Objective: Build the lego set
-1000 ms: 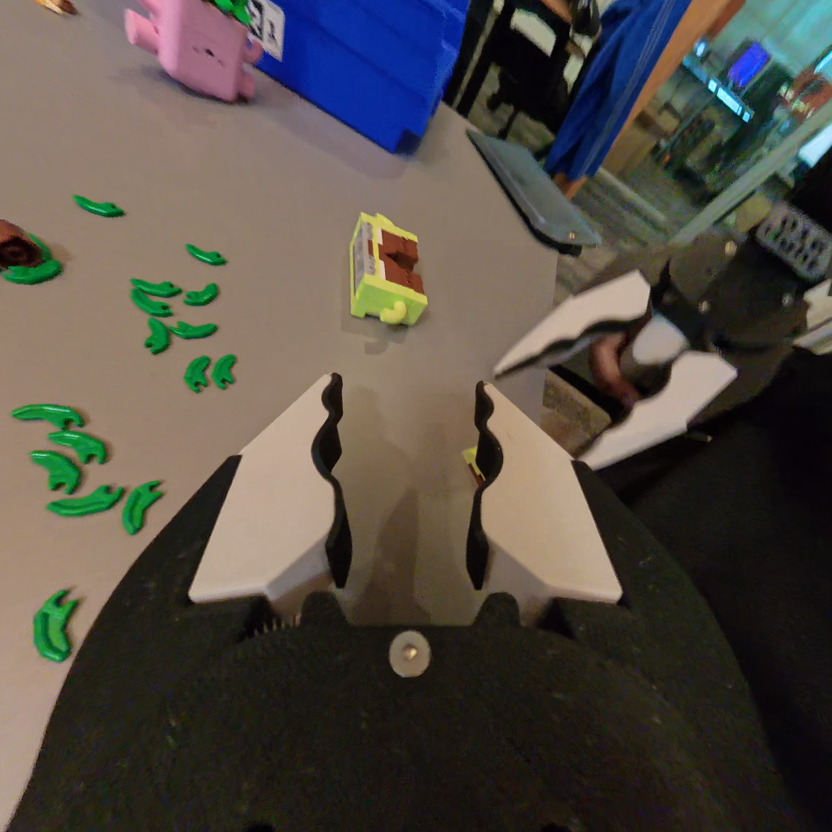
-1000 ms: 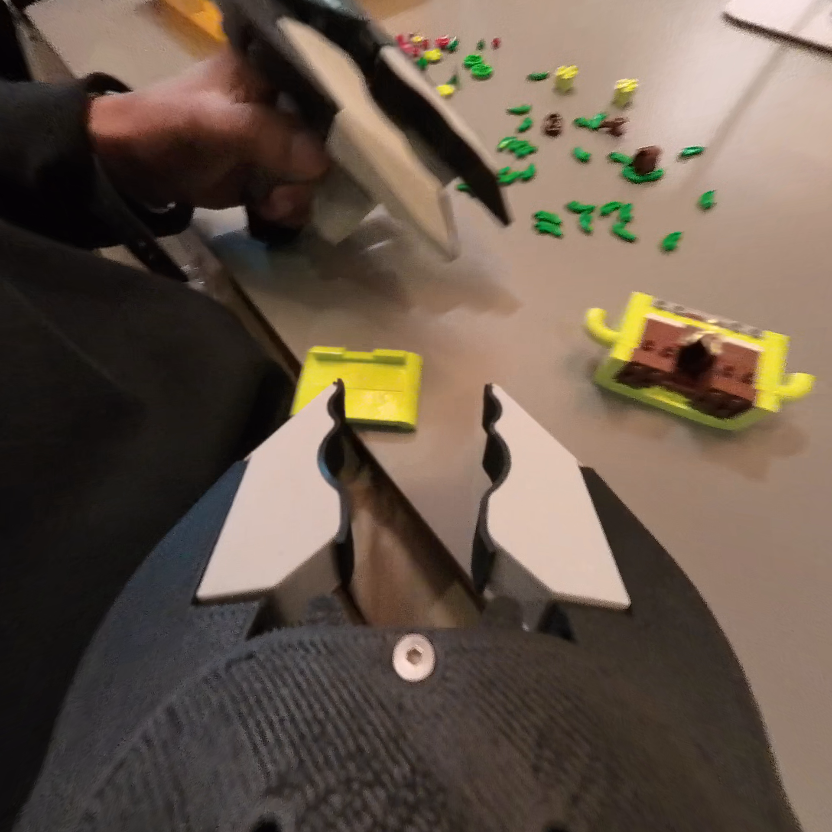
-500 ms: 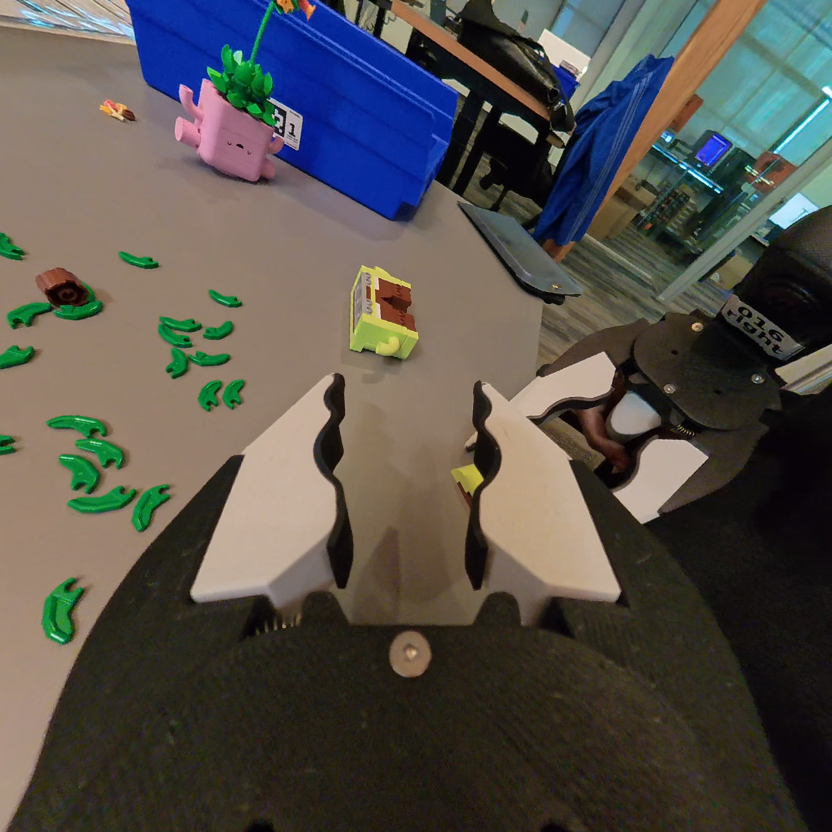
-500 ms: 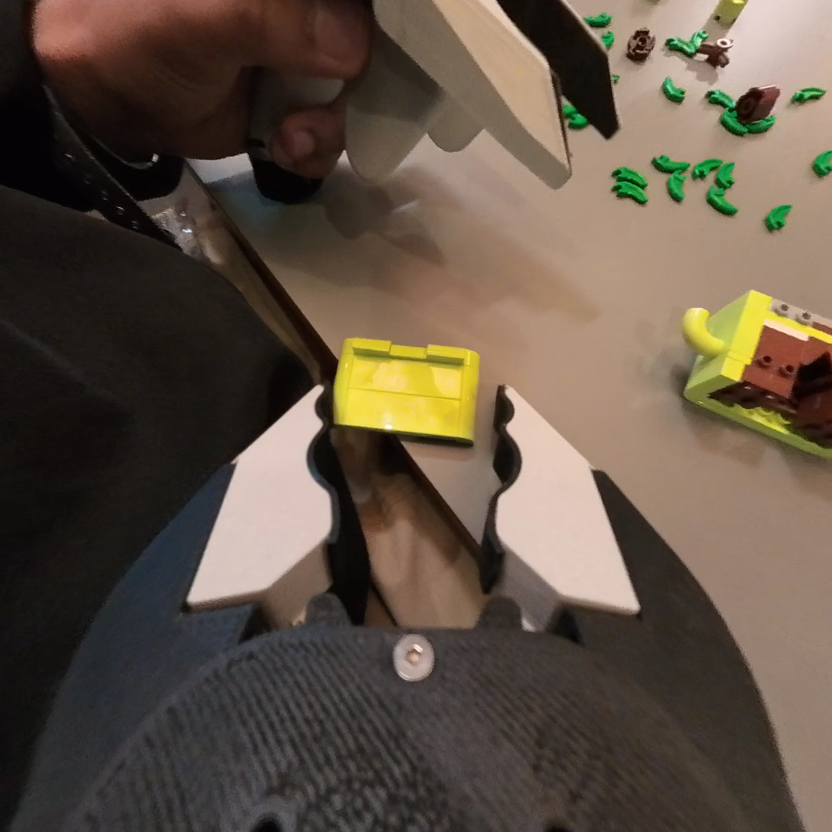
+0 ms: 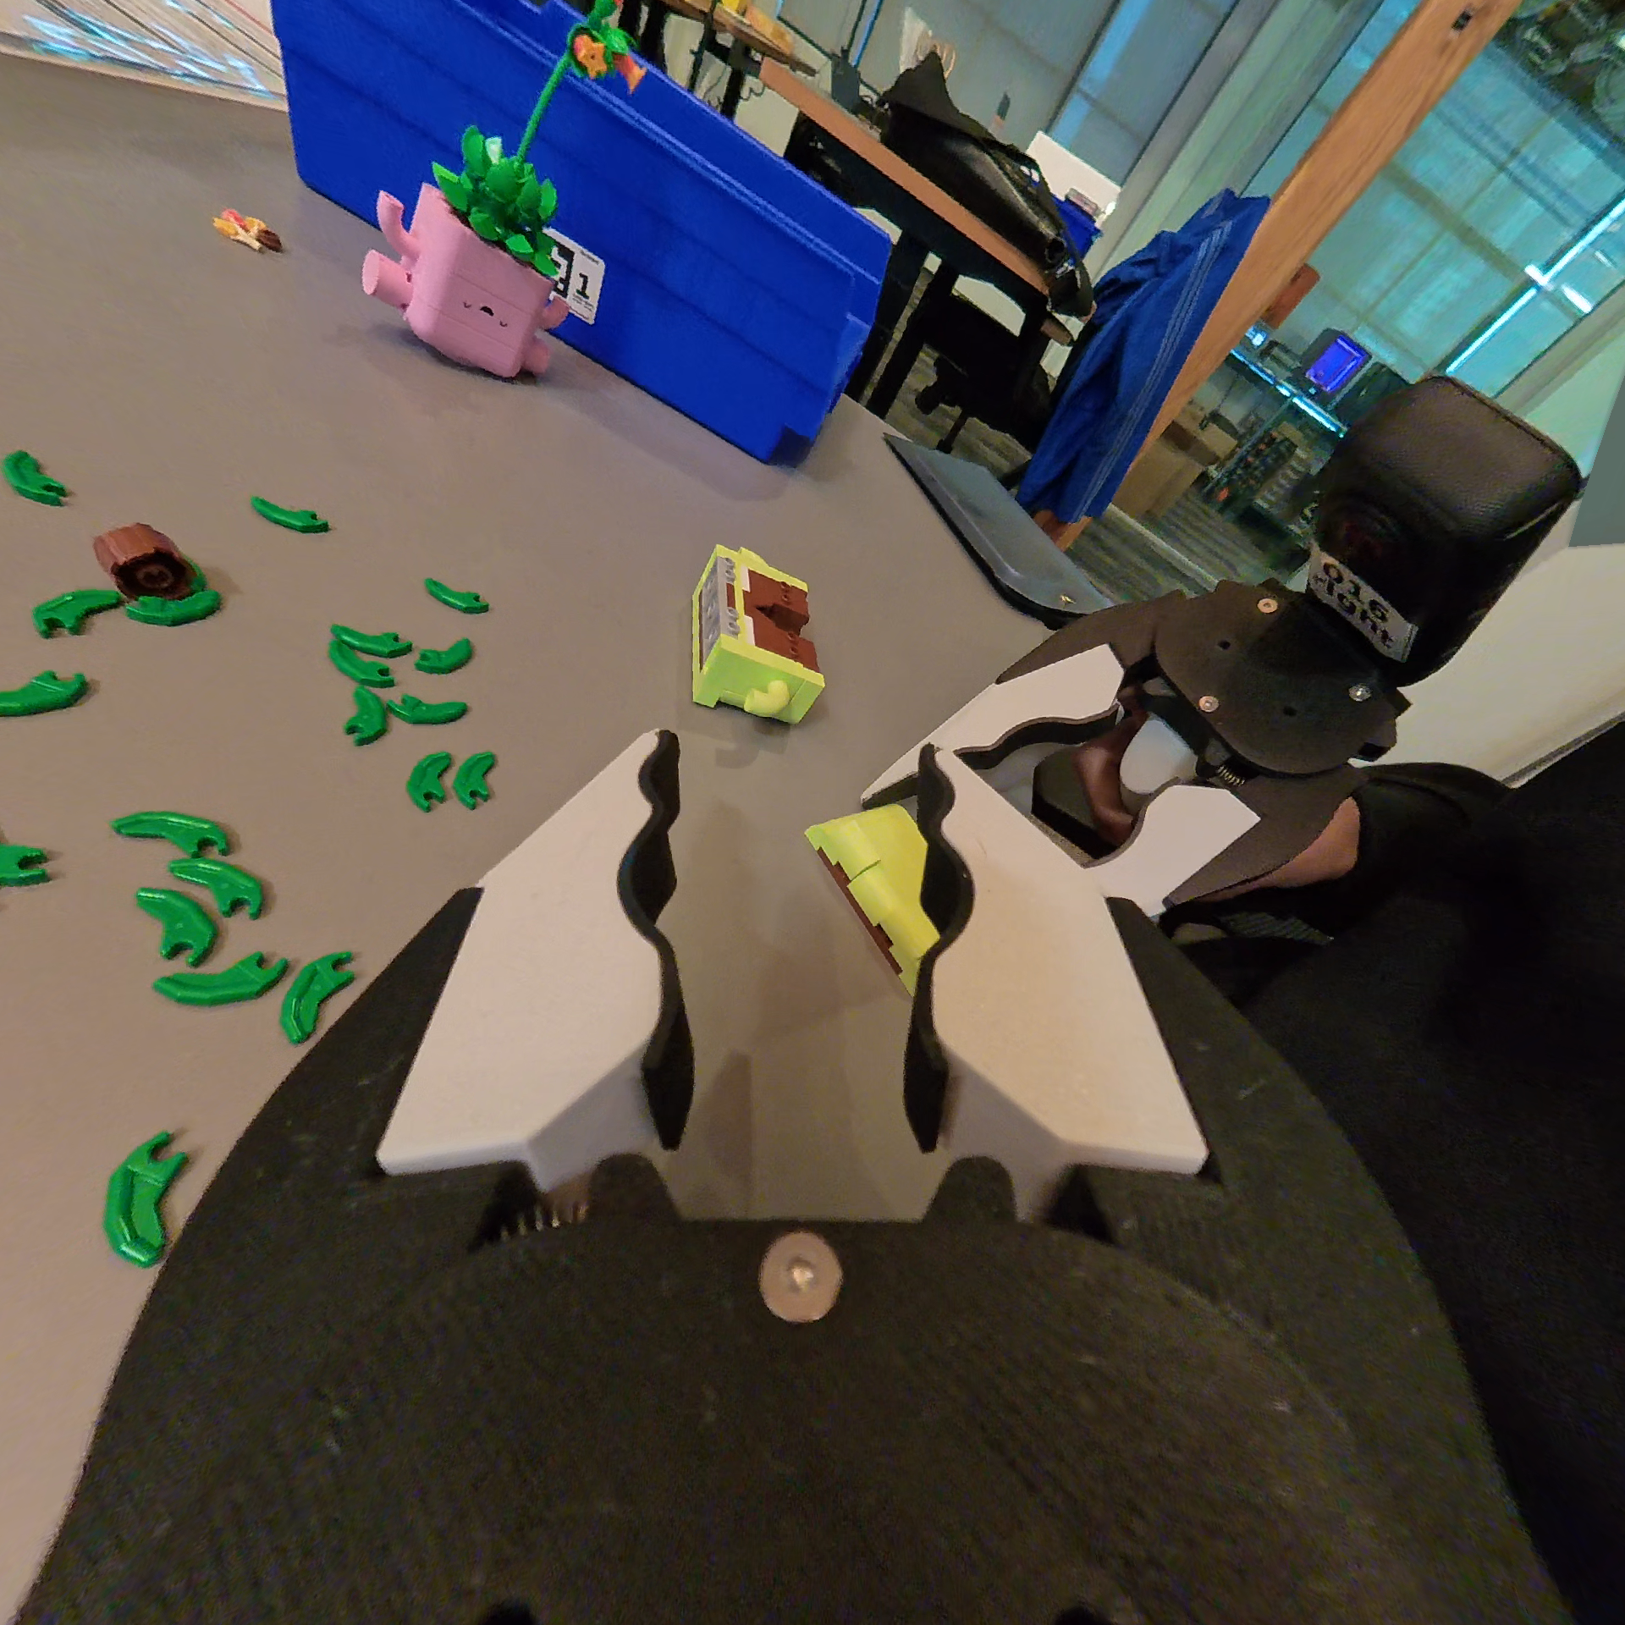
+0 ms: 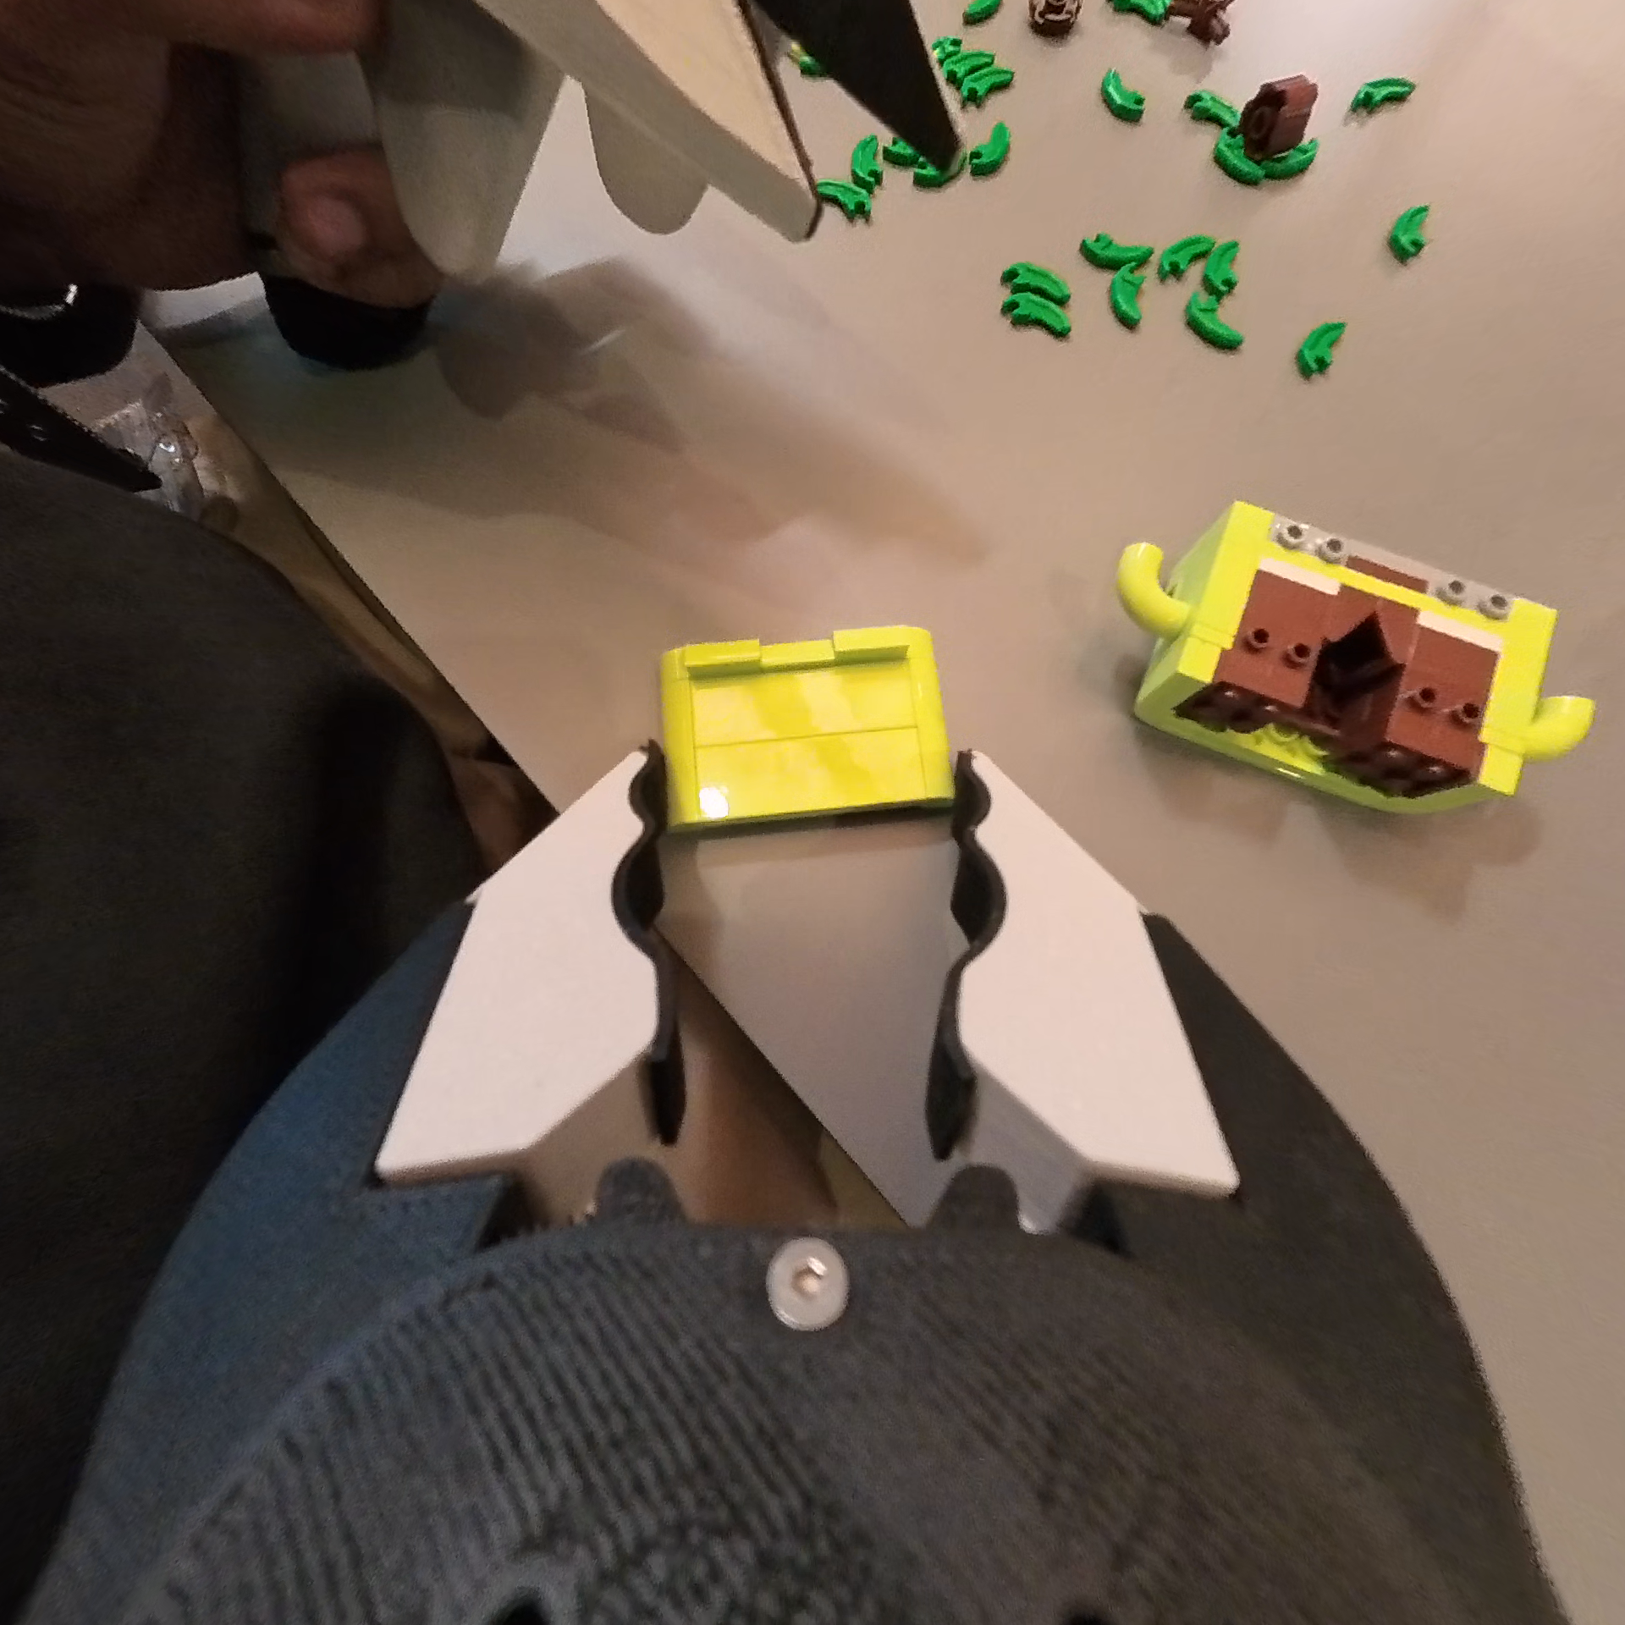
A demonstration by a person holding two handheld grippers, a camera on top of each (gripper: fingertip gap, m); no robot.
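Note:
A flat lime-green panel (image 6: pixel 805 730) lies on the grey table (image 6: pixel 879 422) close to its near edge. My right gripper (image 6: pixel 806 761) is open, with one fingertip on each side of the panel's near end. In the left wrist view the panel (image 5: pixel 866 875) is partly hidden behind my own right finger. My left gripper (image 5: pixel 796 761) is open and empty, held above the table just left of the panel. It also shows at the top of the right wrist view (image 6: pixel 703 114). A lime and brown pot body (image 6: pixel 1345 668) lies on its side further out (image 5: pixel 756 646).
Several green leaf pieces (image 5: pixel 387 677) are scattered to the left, with a brown piece (image 5: pixel 141 563) among them. A finished pink pot with a plant (image 5: pixel 475 273) stands before a blue bin (image 5: pixel 703 229) at the back. The table edge (image 6: pixel 369 607) runs beside the panel. One gripper's finger ends stand about 10 centimetres off the other's. From the left gripper's tips to the brown piece (image 5: pixel 141 563) is close to 15 centimetres.
My right gripper has moved forward until its fingertips flank the lime panel. My left gripper has drawn back and tilted up, and stays open.

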